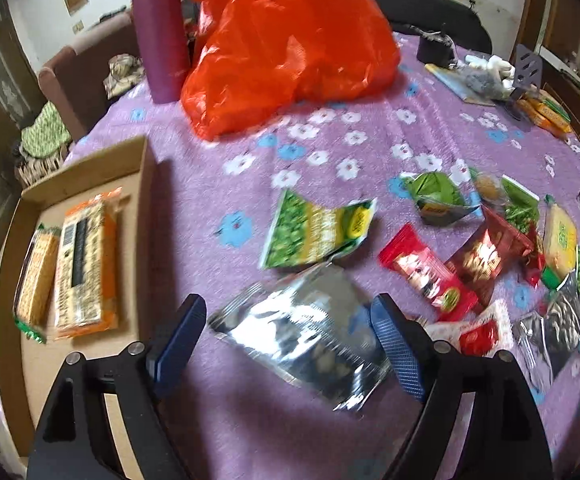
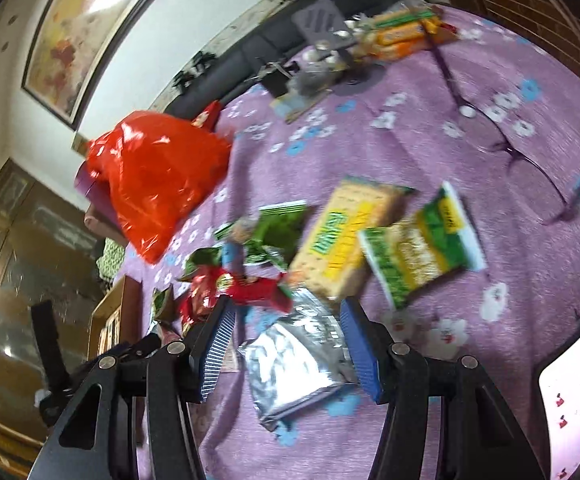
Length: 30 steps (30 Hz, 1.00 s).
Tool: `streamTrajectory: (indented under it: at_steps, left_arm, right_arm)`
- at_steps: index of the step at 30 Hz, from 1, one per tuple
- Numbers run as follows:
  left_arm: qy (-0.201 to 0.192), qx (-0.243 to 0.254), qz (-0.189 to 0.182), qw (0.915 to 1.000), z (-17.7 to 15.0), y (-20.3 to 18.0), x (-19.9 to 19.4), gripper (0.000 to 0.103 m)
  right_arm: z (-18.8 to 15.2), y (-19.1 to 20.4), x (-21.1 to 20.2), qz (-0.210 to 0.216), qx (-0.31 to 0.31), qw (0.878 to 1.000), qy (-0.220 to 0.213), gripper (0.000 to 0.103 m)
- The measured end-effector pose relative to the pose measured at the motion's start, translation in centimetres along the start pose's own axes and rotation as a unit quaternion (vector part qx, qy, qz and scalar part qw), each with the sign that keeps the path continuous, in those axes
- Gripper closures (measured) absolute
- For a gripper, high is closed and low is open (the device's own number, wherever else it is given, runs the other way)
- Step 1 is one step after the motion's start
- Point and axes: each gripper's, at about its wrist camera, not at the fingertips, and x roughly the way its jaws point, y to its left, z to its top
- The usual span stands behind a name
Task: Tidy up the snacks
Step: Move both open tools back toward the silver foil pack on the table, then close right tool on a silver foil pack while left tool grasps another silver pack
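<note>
Snack packets lie scattered on a purple flowered tablecloth (image 1: 330,144). My left gripper (image 1: 286,332) is open, its blue fingers either side of a silver foil packet (image 1: 310,332). Beyond it lie a green pea packet (image 1: 314,228) and red packets (image 1: 430,276). A cardboard box (image 1: 138,184) at the left holds an orange cracker pack (image 1: 84,260) and a smaller cracker pack (image 1: 38,276). My right gripper (image 2: 286,344) is open over another silver foil packet (image 2: 302,364). Ahead of it lie a yellow cracker pack (image 2: 342,236) and a green pea packet (image 2: 422,248).
An orange-red plastic bag (image 1: 286,44) and a purple bottle (image 1: 158,32) stand at the back of the table. Eyeglasses (image 2: 530,152) lie to the right. More biscuit packs (image 2: 402,32) and small clutter sit at the far edge. A sofa stands beyond the table.
</note>
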Motion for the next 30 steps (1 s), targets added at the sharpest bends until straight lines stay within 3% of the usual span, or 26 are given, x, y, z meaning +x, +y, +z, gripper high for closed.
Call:
streamTrajectory:
  at_steps: [4, 10, 13, 17, 20, 25, 30]
  left_arm:
    - [-0.010, 0.054, -0.013, 0.9984, -1.4, -2.7, -0.1, 0.018]
    - [-0.025, 0.151, -0.074, 0.9854, -5.4, -5.5, -2.9, 0.018]
    - [-0.044, 0.146, -0.112, 0.9818, -6.0, -4.1, -5.7, 0.018]
    - [-0.059, 0.112, -0.103, 0.9866, -5.5, -2.0, -6.9, 0.018]
    - [-0.042, 0.096, -0.082, 0.9911, -5.3, -1.7, -5.4, 0.018]
    - [-0.014, 0.073, -0.085, 0.9936, -5.2, -2.0, -2.8, 0.018]
    - [-0.011, 0.091, -0.066, 0.9936, -4.7, -3.9, -1.1, 0.018]
  right_arm:
    - [-0.2, -1.0, 0.7, -0.012, 0.009, 1.000, 0.023, 0.041]
    - [-1.1, 0.8, 1.6, -0.001, -0.035, 0.998, 0.044, 0.038]
    - [-1.8, 2.3, 1.9, 0.003, -0.075, 0.996, 0.055, 0.038]
    - [-2.5, 3.7, 2.4, -0.020, -0.117, 0.991, 0.056, 0.035]
    - [-2.9, 4.1, 2.5, -0.038, -0.134, 0.989, 0.050, 0.035]
    - [-2.3, 2.8, 2.3, -0.031, -0.100, 0.993, 0.047, 0.035]
    - [-2.4, 2.9, 2.9, -0.033, -0.102, 0.993, 0.057, 0.035]
